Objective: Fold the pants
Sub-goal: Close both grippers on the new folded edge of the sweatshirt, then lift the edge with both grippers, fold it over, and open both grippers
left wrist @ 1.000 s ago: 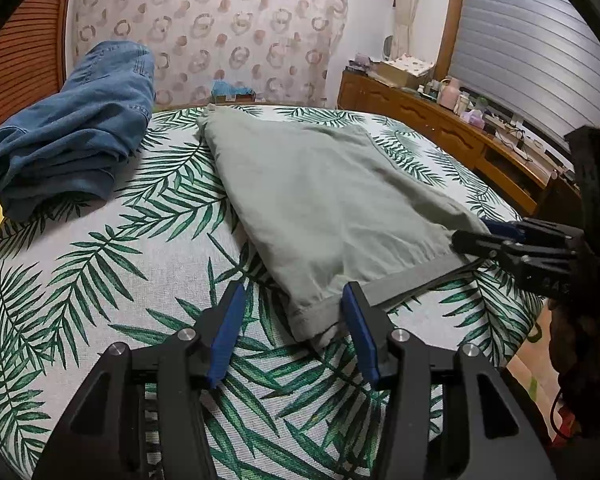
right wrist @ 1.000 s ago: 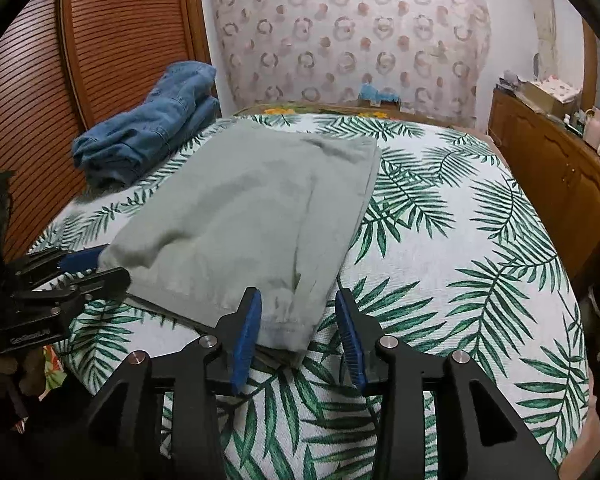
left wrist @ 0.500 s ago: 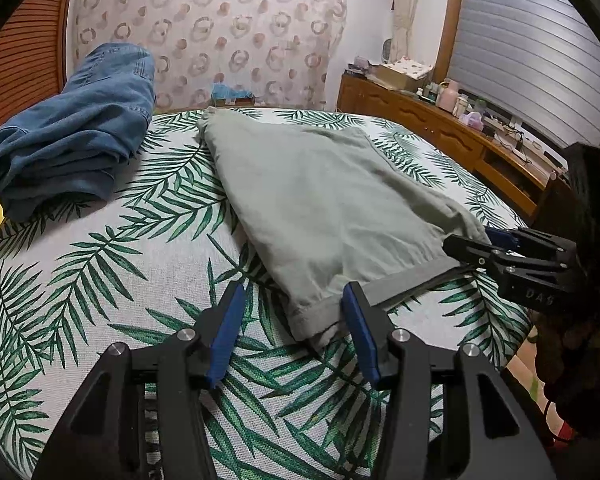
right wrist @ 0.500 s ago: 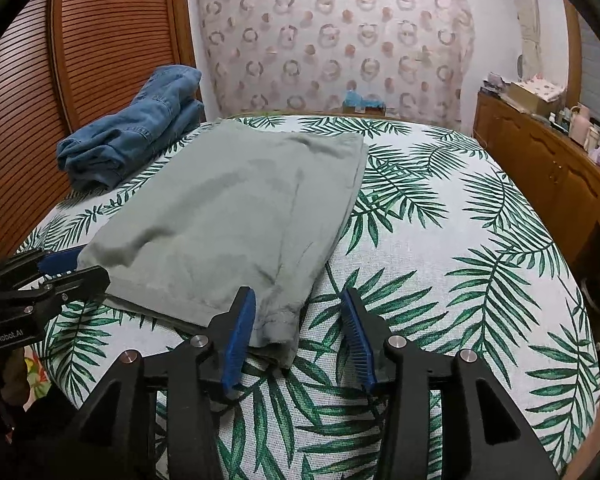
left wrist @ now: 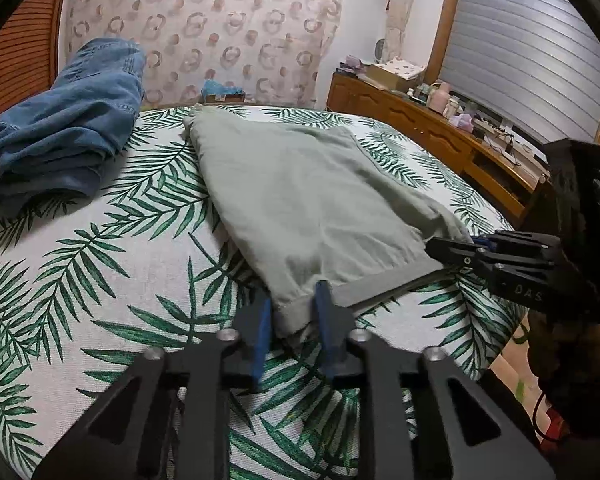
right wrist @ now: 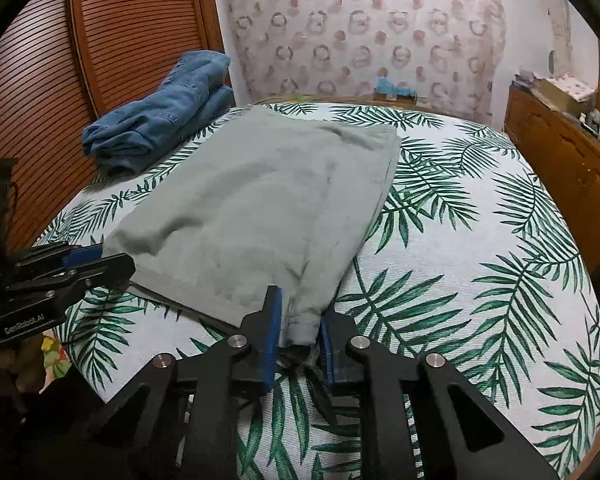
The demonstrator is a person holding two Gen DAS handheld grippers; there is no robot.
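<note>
The grey-green pants (left wrist: 308,200) lie flat on the bed (left wrist: 100,248), which has a palm-leaf cover, and their hem reaches the near edge. The left gripper (left wrist: 290,320) is closed on one near corner of the hem. The right gripper (right wrist: 298,328) is closed on the other near corner. Folded blue jeans (right wrist: 160,116) rest at the far left edge of the bed, well apart from the pants. A wooden dresser (left wrist: 432,136) stands along the right side.
</note>
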